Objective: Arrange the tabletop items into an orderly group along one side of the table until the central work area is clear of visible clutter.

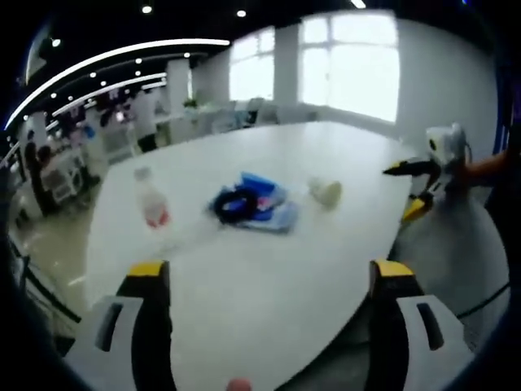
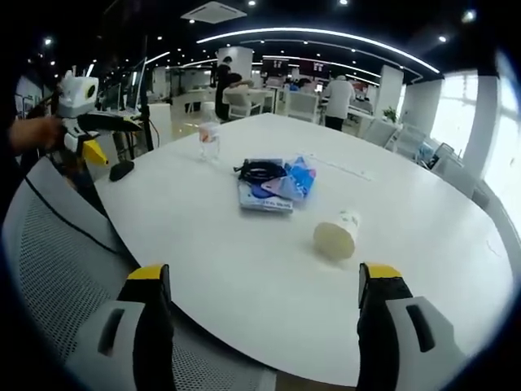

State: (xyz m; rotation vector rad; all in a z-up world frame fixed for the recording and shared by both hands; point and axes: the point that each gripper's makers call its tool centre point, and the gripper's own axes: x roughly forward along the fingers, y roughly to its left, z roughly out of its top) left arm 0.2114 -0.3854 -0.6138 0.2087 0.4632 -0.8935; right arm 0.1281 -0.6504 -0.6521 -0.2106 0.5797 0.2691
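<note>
Open-plan office space, with ceiling light strips and bright windows, surrounds the white table point(image 2: 244, 269) we work at. Our left gripper point(image 1: 270, 281) is spread wide and holds nothing, its yellow-tipped jaws low over the near edge; our right gripper point(image 2: 264, 281) is likewise spread and empty.

Near the table's middle we see a small heap point(image 2: 273, 186): a flat packet or booklet, a coil of black cable point(image 2: 260, 170) on top and a blue pouch point(image 2: 297, 181) beside it. Any print on these is too blurred for us to read.

A clear plastic bottle point(image 1: 151, 204) with a red label stands upright left of the heap in the left gripper view, well beyond the jaws; we cannot tell what it holds. A paper cup point(image 2: 338, 235) lies on its side, mouth toward us in the right gripper view, between the heap and the right jaw, with faint unreadable marking.

A mesh chair back point(image 2: 57, 261) stands at the near left.
</note>
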